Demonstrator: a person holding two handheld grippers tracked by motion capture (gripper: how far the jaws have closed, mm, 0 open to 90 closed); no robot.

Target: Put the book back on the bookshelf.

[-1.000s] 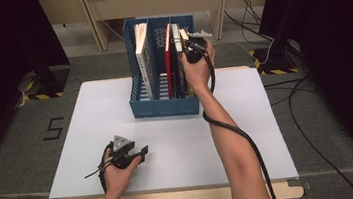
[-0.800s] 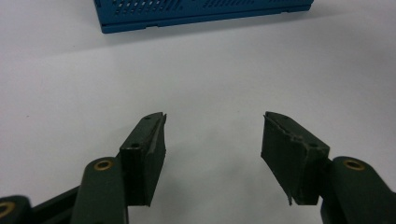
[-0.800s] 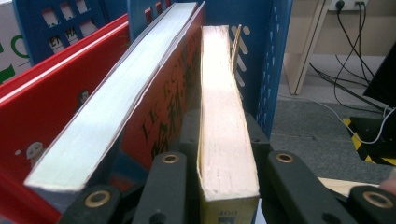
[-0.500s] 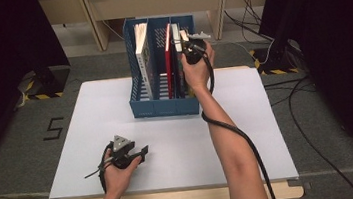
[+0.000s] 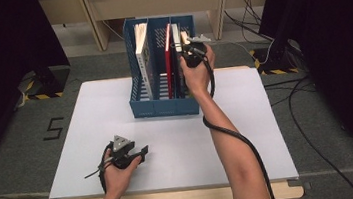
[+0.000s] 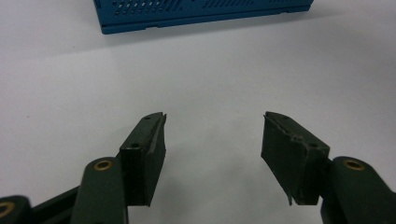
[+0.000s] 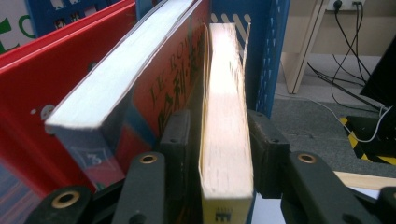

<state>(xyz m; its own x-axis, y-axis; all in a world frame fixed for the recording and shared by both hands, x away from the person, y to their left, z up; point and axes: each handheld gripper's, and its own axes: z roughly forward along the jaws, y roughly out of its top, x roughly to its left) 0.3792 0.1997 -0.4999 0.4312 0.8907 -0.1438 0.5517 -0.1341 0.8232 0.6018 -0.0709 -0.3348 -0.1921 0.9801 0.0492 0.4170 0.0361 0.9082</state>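
Your right gripper had its jaws clamped on a yellow-spined book, standing in the rightmost slot of the blue file rack next to a red-covered book. Your left gripper sat wide open and empty on the white table, well short of the rack.

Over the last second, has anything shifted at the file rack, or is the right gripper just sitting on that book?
Barely anything. The right gripper stays clamped on the yellow-spined book in the rightmost slot of the blue file rack; at most the hand edged slightly, and the book has not visibly risen or sunk. The left gripper stays open and idle on the white table. The other books have not moved.
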